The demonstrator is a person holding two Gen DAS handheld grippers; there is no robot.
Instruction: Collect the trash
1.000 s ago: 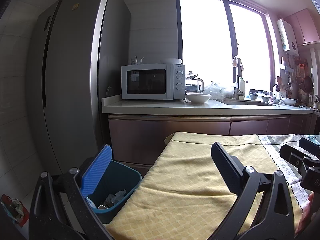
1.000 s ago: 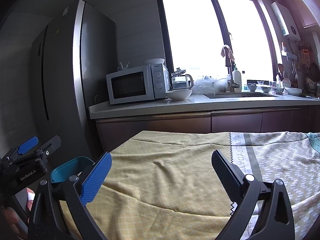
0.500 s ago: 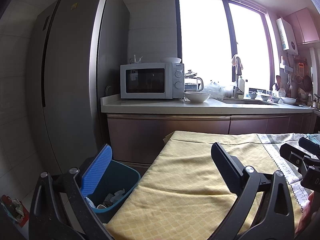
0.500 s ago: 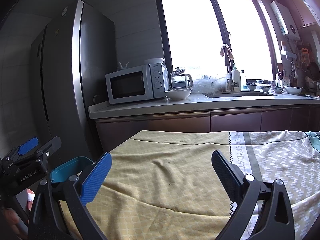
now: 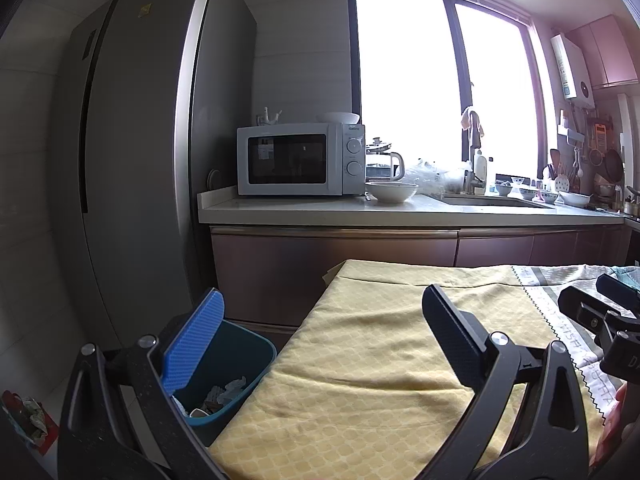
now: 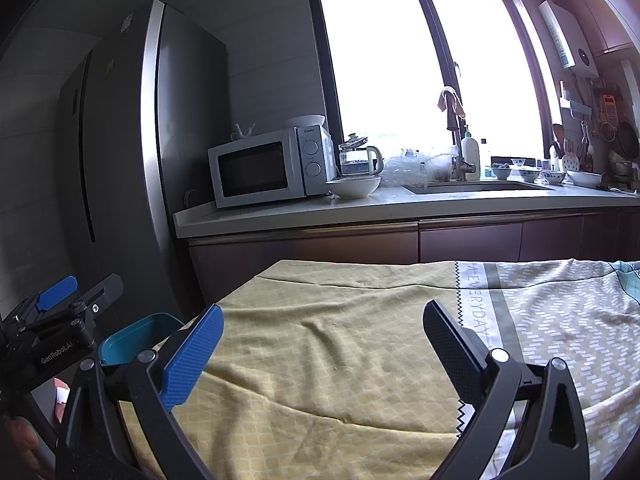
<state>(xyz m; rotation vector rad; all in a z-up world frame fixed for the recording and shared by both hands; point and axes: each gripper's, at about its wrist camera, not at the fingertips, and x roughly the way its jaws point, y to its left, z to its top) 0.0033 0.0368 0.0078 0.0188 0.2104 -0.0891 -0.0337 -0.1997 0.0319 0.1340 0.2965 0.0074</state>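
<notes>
A teal trash bin [image 5: 236, 376] stands on the floor at the table's left end, with crumpled white and grey scraps inside; its rim also shows in the right wrist view [image 6: 132, 340]. My left gripper [image 5: 320, 336] is open and empty, held above the table's left edge and the bin. My right gripper [image 6: 320, 344] is open and empty above the yellow tablecloth [image 6: 340, 360]. The left gripper's body shows at the left of the right wrist view [image 6: 56, 320]. I see no loose trash on the cloth.
A tall steel fridge [image 5: 132, 180] stands left of the counter [image 5: 400, 212], which carries a microwave [image 5: 300, 160], a white bowl [image 5: 391, 191], a kettle and a sink. A red packet with scraps [image 5: 24, 420] lies on the floor at far left.
Both views have shifted only slightly; the grippers stay open and empty over the table.
</notes>
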